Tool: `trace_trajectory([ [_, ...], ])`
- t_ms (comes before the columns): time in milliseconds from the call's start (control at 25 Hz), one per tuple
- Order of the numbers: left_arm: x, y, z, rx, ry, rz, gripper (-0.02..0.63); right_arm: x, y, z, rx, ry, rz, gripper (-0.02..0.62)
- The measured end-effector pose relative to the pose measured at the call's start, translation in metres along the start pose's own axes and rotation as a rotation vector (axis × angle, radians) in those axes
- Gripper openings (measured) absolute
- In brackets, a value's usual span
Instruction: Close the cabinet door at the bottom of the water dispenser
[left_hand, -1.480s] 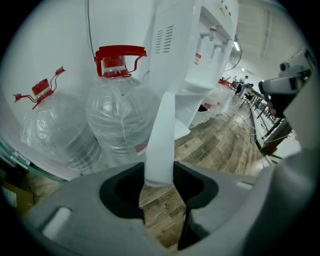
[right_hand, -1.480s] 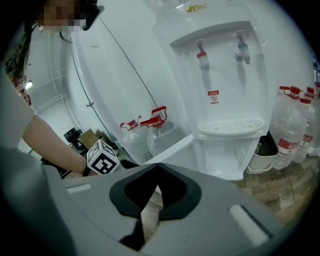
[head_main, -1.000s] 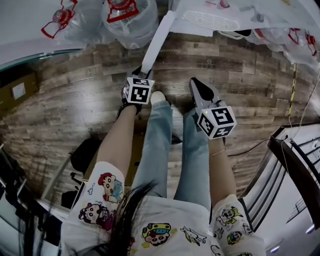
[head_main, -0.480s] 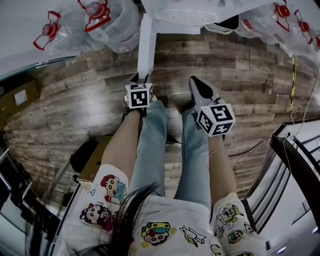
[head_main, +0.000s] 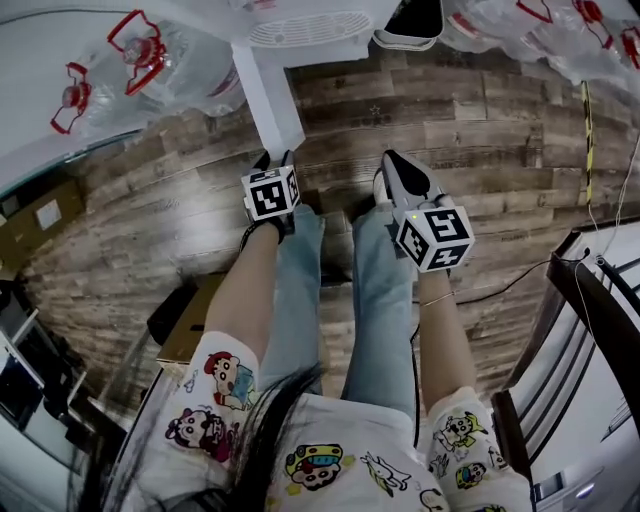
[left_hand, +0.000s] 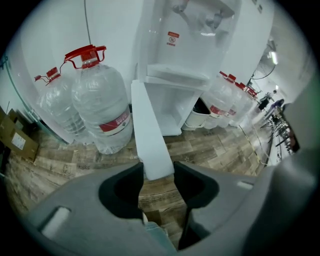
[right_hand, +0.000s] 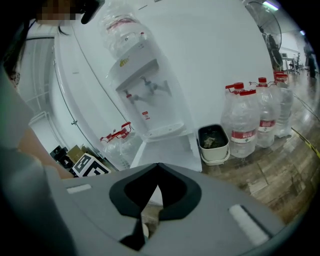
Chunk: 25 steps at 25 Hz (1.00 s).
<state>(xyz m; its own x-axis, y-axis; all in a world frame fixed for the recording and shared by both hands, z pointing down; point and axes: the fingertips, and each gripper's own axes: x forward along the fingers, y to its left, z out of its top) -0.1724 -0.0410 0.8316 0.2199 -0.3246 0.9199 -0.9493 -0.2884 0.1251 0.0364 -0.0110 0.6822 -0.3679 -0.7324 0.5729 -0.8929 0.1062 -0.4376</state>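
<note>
Standing over a plank floor (head_main: 480, 130), a person in jeans (head_main: 380, 300) holds one gripper in each hand, both aimed at a white dispenser (left_hand: 200, 45) against the wall. The door (head_main: 270, 95) of its bottom cabinet (left_hand: 170, 107) is swung wide open. It juts out from the left side of the opening across the floor, and its free edge reaches the left gripper (head_main: 275, 160). That edge sits between the left gripper's jaws. They have just been opening a little, yet the door's end fills the gap and both pads lie against its faces. The cabinet looks empty and white inside.

The right gripper (head_main: 393, 160) hangs just right of the left one, over the person's right leg and apart from the door. Its jaws are pressed together with nothing between them, and its nose points toward the dispenser's base.

Large water bottles (left_hand: 100, 110) with red caps stand on the floor at the dispenser's left, just beside the door. More bottles (right_hand: 250, 127) cluster at its right, past a white bin (right_hand: 213, 142) that stands right beside the cabinet. A cardboard box (head_main: 40, 215) lies near the floor's left edge.
</note>
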Motion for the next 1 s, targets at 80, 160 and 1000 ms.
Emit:
trace_trajectory([
  [80, 0.003, -0.011, 0.002, 0.004, 0.008, 0.002, 0.189, -0.008, -0.016, 0.001, 0.011, 0.002, -0.003, 0.011],
  [160, 0.006, -0.023, 0.004, 0.019, 0.024, 0.001, 0.19, -0.015, -0.032, 0.002, 0.021, 0.006, -0.006, 0.011],
  [1000, 0.048, -0.13, 0.059, 0.044, 0.055, -0.02, 0.167, -0.033, -0.134, 0.035, 0.094, 0.001, -0.02, 0.011],
])
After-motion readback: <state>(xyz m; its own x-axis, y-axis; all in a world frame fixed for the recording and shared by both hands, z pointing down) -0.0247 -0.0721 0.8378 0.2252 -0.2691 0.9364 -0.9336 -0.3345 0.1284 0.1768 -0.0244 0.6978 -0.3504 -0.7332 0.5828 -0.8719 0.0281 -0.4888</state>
